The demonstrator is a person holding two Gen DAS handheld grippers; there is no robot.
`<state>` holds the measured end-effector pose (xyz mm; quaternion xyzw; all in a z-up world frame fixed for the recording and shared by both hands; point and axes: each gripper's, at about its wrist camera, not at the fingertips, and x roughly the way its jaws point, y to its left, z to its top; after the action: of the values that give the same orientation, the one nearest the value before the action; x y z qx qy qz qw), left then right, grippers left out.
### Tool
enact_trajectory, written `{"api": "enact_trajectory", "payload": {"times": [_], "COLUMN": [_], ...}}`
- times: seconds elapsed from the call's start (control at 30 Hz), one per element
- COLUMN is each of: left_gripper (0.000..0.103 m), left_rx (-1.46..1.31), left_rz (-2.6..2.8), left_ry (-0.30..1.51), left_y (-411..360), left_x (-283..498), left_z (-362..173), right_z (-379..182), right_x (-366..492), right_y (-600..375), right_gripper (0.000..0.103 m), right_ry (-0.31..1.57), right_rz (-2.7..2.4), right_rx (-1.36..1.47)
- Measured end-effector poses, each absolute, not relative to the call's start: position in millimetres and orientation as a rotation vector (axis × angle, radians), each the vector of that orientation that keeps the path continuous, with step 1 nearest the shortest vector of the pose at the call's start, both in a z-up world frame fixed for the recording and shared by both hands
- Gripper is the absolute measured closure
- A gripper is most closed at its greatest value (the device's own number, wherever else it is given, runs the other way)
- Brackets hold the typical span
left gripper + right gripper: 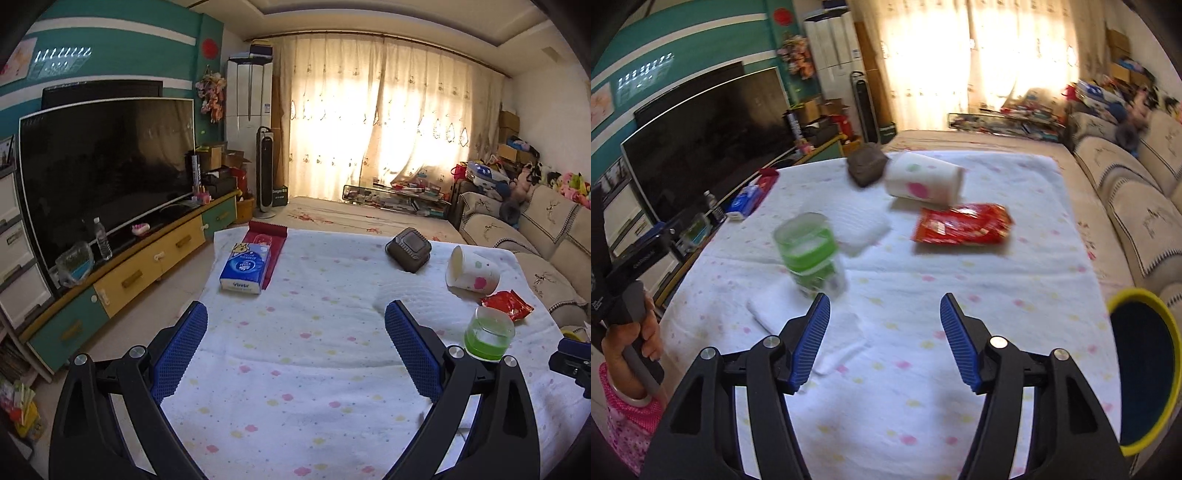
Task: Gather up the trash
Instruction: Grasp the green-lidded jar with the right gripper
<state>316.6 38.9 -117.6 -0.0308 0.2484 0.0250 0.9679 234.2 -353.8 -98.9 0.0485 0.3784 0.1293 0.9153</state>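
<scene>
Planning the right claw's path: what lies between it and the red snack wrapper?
Only bare dotted cloth, per the right wrist view, between right claw and red snack wrapper.

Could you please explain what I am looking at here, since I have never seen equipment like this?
No robot here: a person holds a two-finger tool in each hand, each with a wide-angle camera looking along its blue-padded fingers. One picture comes from the left gripper, the other, blurrier one from the right gripper; that one also shows the person's left hand on its handle. Both grippers are open and hold nothing. Below them is a table under a dotted white cloth. On it lie a tipped paper cup, a red snack wrapper, a green-banded clear cup, a dark box and a blue tissue pack. A yellow-rimmed bin stands at right.
</scene>
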Motion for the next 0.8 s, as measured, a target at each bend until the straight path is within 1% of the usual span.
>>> {"api": "enact_trajectory", "payload": {"times": [0.23, 0.33, 0.7, 0.73, 0.77, 0.8], "left_gripper": [0.008, 0.008, 0.008, 0.008, 0.008, 0.008], "left_rx": [-0.035, -0.053, -0.091, -0.088, -0.085, -0.081], "left_rz": [0.051, 0.037, 0.002, -0.001, -0.003, -0.005], "left_ry": [0.481, 0.483, 0.513, 0.515, 0.517, 0.518], "left_y": [33, 32, 31, 30, 29, 28], "left_x": [306, 304, 306, 307, 307, 307], "left_z": [-118, -115, -119, -120, -120, -121], "right_z": [-105, -108, -127, -128, -128, -129], "right_x": [263, 275, 299, 299, 299, 299], "right_y": [-296, -279, -258, -258, -259, -259], "right_gripper": [0.042, 0.038, 0.038, 0.039, 0.045, 0.049], "right_ry": [0.800, 0.804, 0.849, 0.848, 0.846, 0.847], "right_rz": [0.327, 0.317, 0.283, 0.282, 0.281, 0.279], "right_rx": [0.055, 0.023, 0.005, 0.010, 0.014, 0.012]}}
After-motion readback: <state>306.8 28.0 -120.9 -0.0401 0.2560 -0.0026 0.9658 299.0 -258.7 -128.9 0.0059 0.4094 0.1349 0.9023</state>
